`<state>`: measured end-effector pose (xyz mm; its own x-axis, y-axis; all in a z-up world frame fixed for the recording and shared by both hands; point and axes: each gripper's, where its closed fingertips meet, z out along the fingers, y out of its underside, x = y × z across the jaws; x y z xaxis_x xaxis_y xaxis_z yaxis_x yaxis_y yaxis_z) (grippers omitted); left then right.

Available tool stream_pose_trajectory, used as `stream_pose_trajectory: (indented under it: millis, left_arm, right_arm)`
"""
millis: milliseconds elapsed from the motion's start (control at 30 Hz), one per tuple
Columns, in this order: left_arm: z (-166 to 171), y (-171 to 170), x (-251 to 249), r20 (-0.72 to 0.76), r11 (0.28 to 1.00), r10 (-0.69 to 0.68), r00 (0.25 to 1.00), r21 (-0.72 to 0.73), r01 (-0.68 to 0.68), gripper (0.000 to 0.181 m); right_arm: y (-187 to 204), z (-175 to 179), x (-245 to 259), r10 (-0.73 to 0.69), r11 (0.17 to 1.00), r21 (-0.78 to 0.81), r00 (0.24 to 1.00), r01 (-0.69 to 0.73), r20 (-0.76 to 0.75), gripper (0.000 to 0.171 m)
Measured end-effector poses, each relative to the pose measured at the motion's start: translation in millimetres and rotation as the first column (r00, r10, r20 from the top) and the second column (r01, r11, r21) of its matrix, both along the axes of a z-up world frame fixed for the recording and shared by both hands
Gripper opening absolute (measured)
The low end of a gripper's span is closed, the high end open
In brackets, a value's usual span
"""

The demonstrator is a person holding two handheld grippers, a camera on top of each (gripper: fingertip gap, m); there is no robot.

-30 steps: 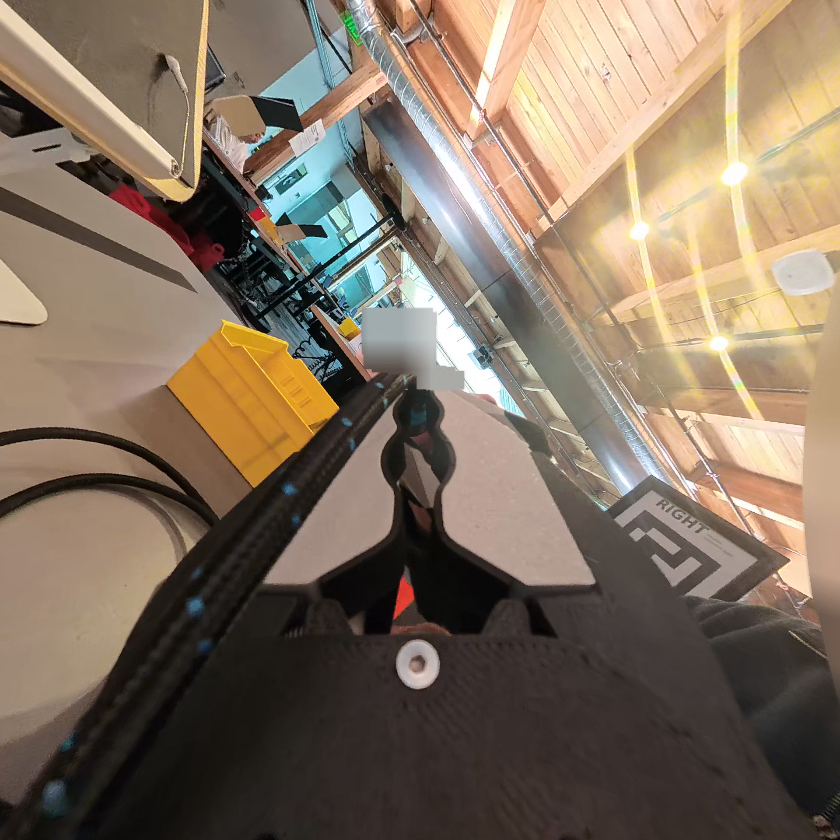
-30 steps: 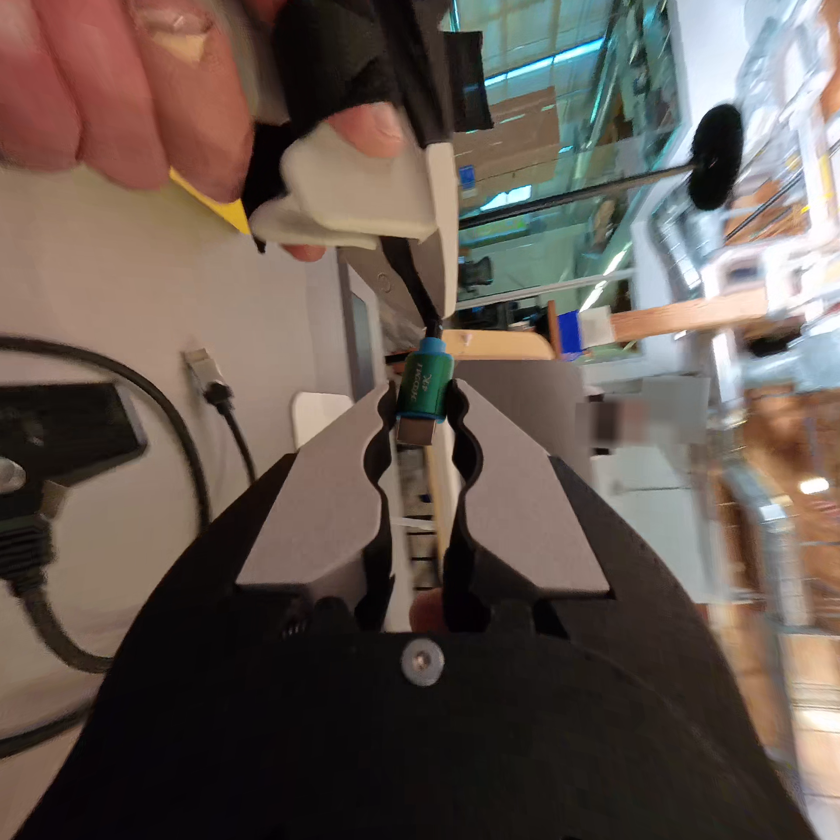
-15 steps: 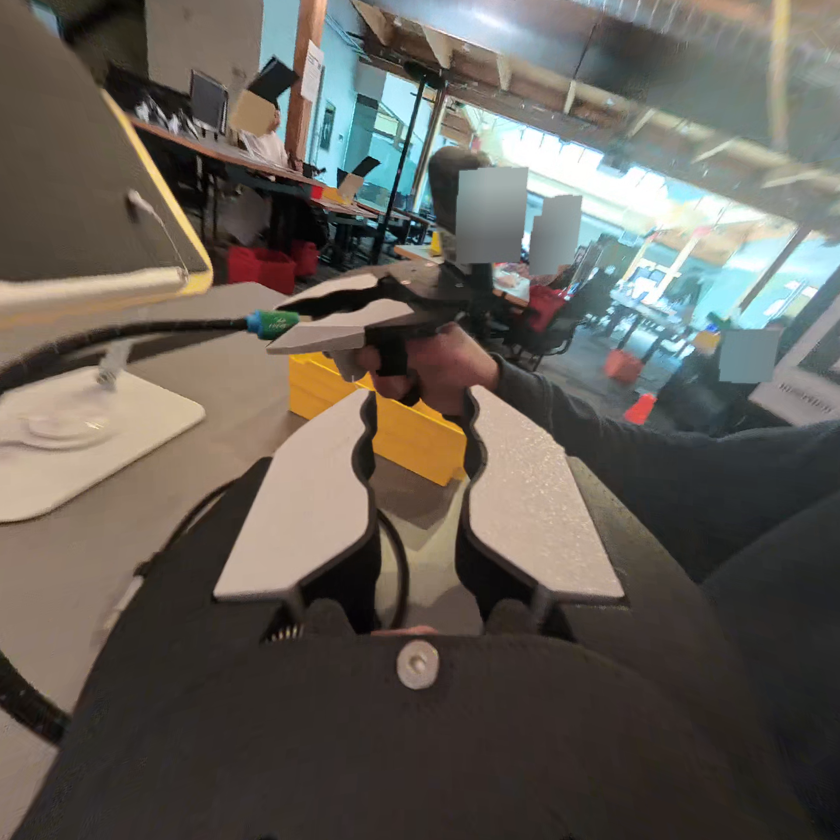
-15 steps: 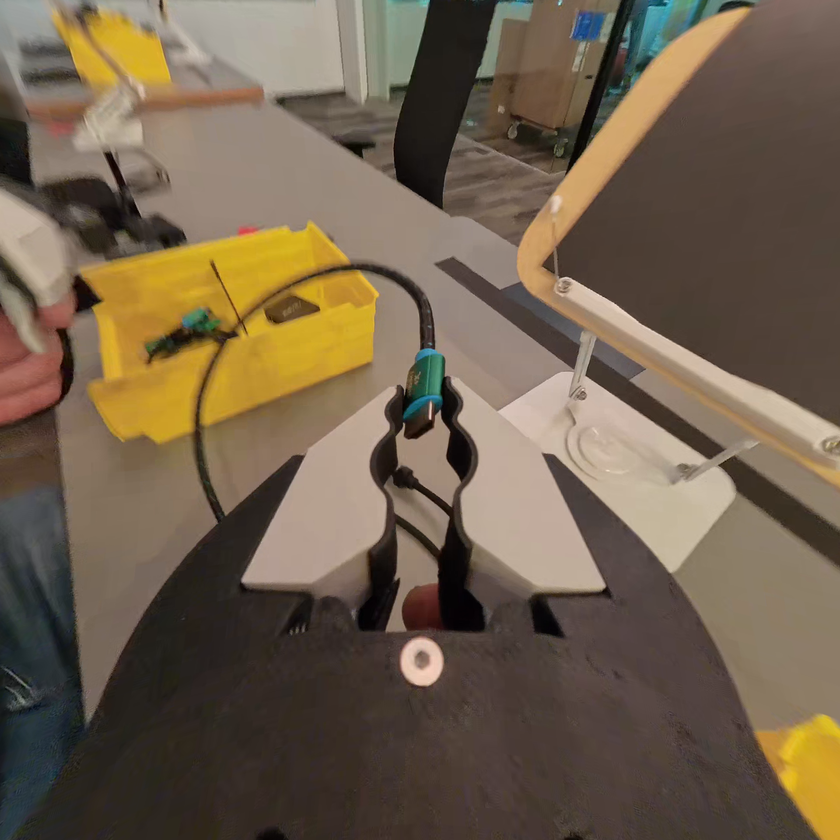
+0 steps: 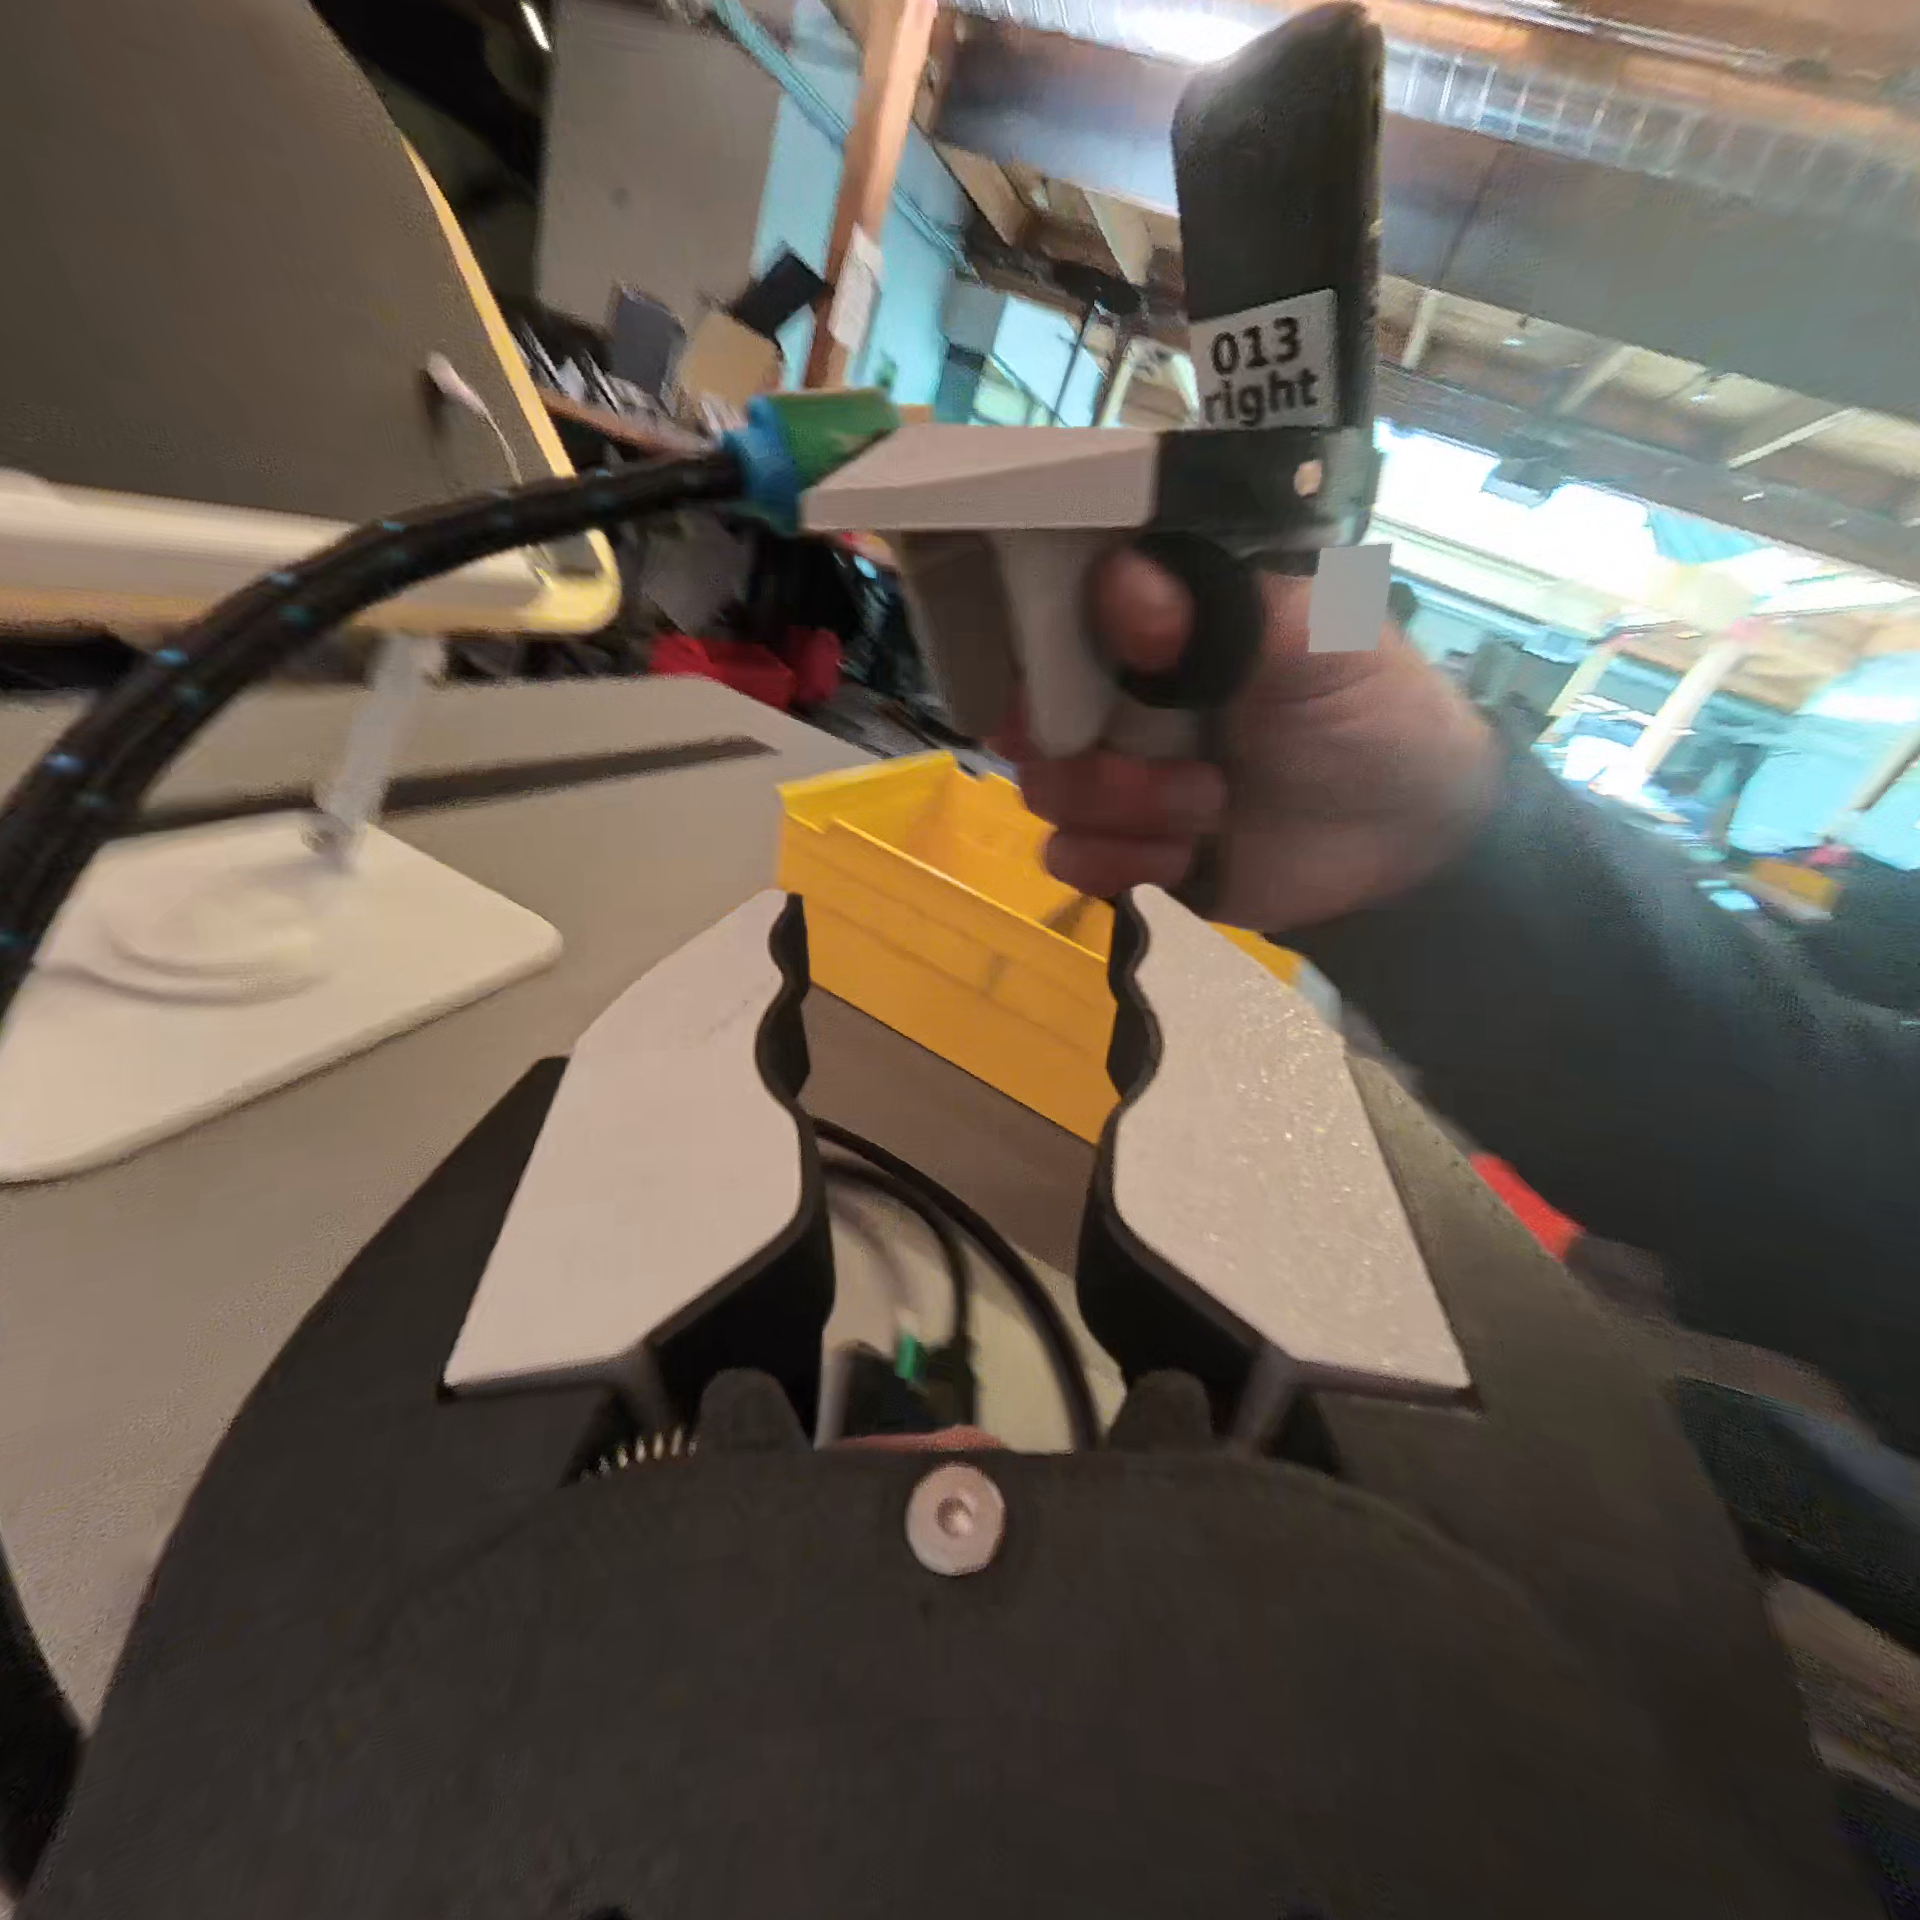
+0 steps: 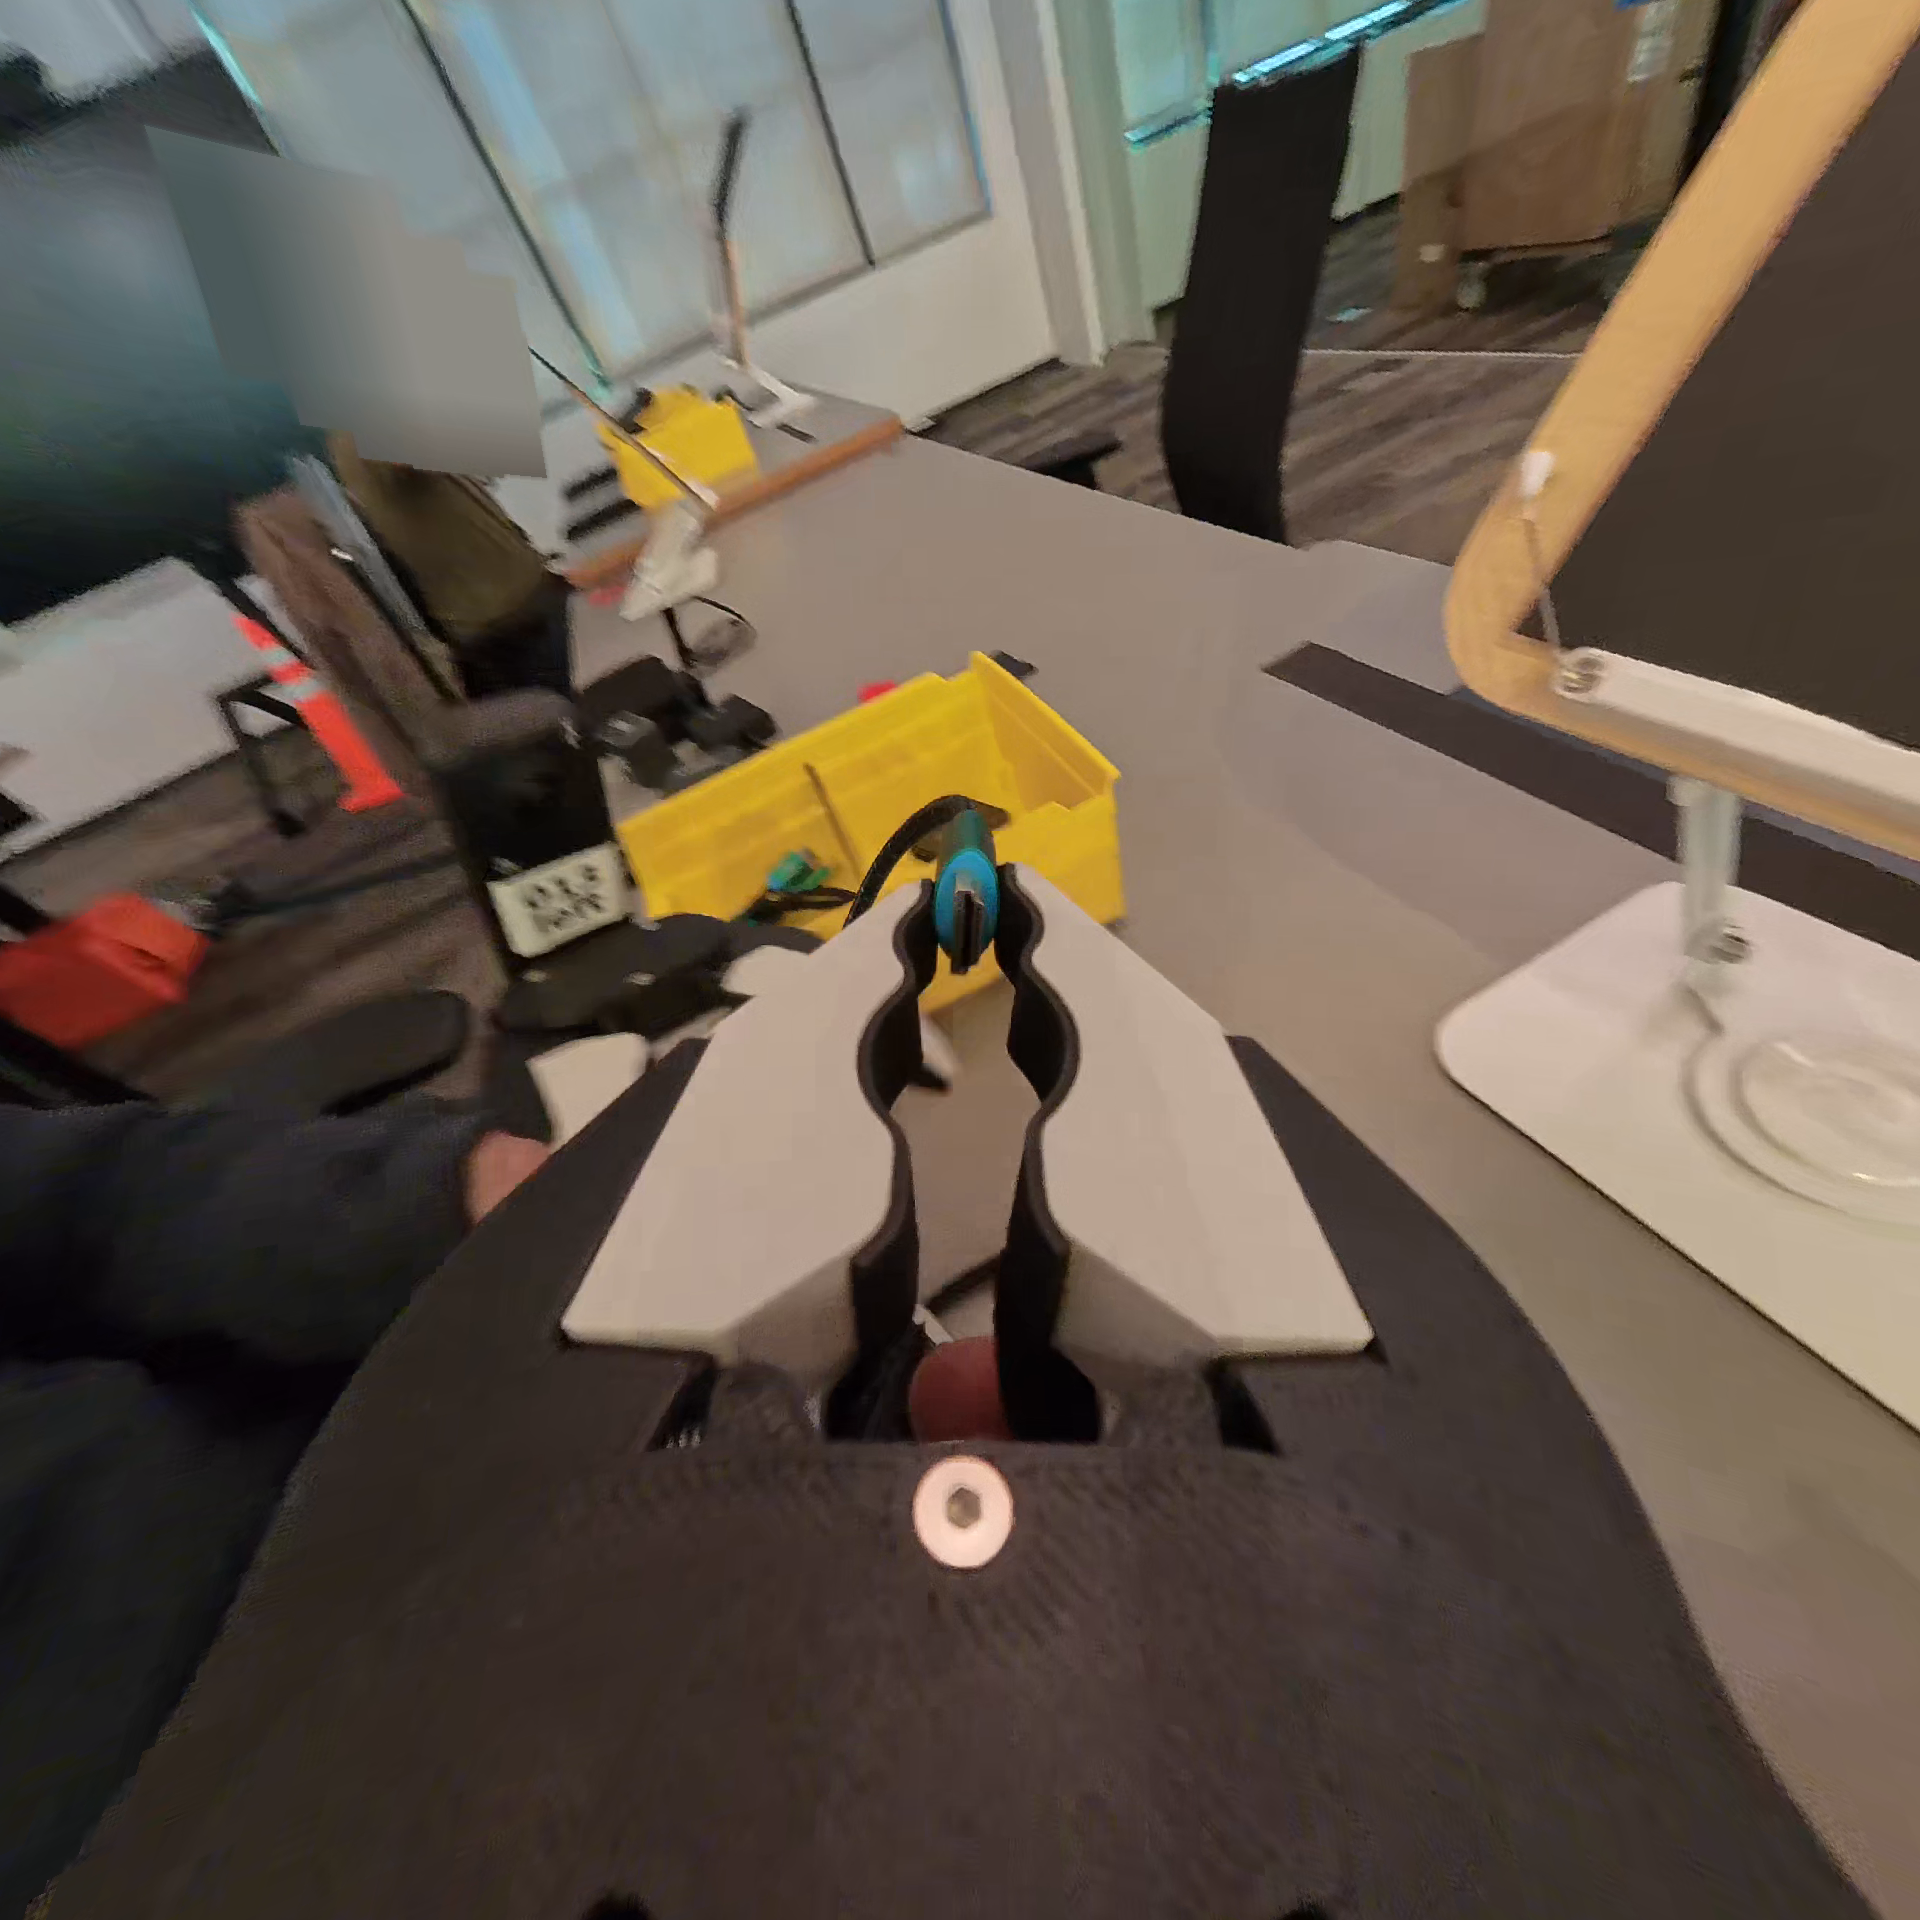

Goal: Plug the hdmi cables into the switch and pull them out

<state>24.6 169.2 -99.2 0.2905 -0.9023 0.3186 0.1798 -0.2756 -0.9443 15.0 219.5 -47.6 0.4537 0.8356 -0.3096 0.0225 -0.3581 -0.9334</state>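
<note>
My right gripper [image 6: 961, 914] is clenched on the HDMI plug [image 6: 964, 896], held high above the grey tabletop [image 6: 1299, 935], presumably keeping its cable [image 5: 312, 613] clear. My left gripper [image 5: 956, 935] hangs released, empty. Switch not identifiable.

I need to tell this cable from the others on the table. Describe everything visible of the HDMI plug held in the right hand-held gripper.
The HDMI plug has a teal-green shell with a blue collar where the cable joins, and a dark metal connector end facing the camera. It looks like metal or hard plastic. It is clamped between the tips of the right hand-held gripper, held in the air above the grey table, in front of the yellow bin. Its black braided cable, flecked with blue, curves away and down.
</note>
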Motion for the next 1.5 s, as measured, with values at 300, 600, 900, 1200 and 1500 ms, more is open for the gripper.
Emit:
stream_pose_trajectory:
  millis: [300, 600, 900, 1200, 1500]
  left_arm:
    - [77, 60, -11, 0.494, 0.983, 0.166, 0.854, -0.016, -0.182, 0.093]
    - [121, 122, -73, 0.671, 0.937, 0.265, 0.693, -0.009, -0.350, 0.082]
    - [153, 71, -80, 0.455, 0.865, -0.058, 0.889, 0.468, -0.183, 0.064]
    - [121, 14, -42, 0.120, 0.766, -0.240, 0.963, 0.633, 0.112, 0.030]
    - [119, 18, -19, 0.165, 0.960, -0.110, 0.980, 0.274, 0.061, 0.005]
  right_arm:
    - [1, 43, -33, 0.081, 0.995, -0.045, 0.987, -0.088, -0.136, 0.007]
    - [58, 83, -81, 0.065, 0.995, -0.059, 0.975, -0.079, -0.211, 0.008]
    - [9, 70, -51, 0.136, 0.966, -0.139, 0.887, -0.217, -0.442, 0.007]
    - [-53, 20, -28, 0.249, 0.902, -0.214, 0.856, -0.376, -0.454, 0.009]
    - [-32, 14, 0, 0.016, 0.988, 0.155, 0.974, 0.020, -0.227, 0.043]
